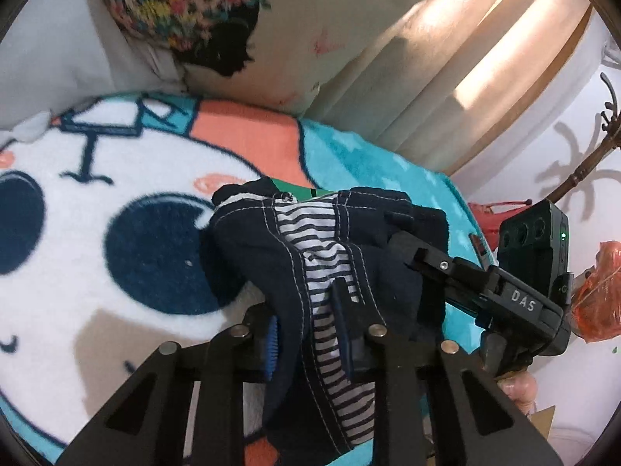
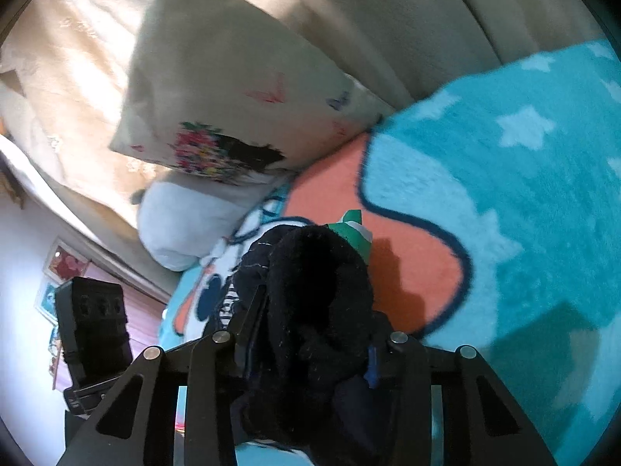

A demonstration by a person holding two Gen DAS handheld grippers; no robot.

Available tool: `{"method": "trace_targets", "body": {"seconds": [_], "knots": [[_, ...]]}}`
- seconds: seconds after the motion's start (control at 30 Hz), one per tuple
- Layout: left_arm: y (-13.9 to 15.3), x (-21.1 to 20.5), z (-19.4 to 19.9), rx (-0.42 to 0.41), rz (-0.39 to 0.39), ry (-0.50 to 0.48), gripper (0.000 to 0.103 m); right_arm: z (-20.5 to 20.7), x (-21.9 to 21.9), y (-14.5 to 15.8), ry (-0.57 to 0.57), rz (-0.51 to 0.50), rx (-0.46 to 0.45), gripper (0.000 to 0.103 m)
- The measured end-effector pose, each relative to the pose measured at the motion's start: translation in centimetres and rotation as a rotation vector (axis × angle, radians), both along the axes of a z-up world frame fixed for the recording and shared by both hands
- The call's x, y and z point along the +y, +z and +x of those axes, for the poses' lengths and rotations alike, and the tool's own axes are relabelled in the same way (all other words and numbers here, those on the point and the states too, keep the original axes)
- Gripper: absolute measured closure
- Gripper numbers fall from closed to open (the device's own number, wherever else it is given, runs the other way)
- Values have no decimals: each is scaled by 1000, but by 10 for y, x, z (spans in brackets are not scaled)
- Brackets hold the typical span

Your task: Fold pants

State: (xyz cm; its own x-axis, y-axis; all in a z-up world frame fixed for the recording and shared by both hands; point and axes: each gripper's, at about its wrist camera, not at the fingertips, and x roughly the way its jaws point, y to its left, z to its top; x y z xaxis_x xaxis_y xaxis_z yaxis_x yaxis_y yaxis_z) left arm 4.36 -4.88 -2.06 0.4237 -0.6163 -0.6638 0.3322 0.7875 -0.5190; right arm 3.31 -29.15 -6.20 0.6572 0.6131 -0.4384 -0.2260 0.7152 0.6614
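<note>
Gripping the pants (image 1: 271, 256) in both our left gripper (image 1: 310, 326) and right gripper (image 2: 310, 353), bunched thick; fabric ahead could slip free unevenly.

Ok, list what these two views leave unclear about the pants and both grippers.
- Pants: bunched, so legs and hem are hidden in both views.
- Left gripper: fingertips buried in fabric, left view.
- Right gripper: pads covered by dark cloth, right view.
- Green item: mostly behind the pants.
</note>
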Motion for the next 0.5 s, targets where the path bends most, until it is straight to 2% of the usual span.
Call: {"method": "trace_targets", "body": {"seconds": [0.23,0.37,0.5], "knots": [[28,51,7,-50,6,108,79,13,50,31,81,-7,-54,60],[28,78,18,-44,25,175,79,26,79,34,124,-35,-55,60],[17,94,27,-25,52,220,79,43,102,24,143,-48,-22,60]]}}
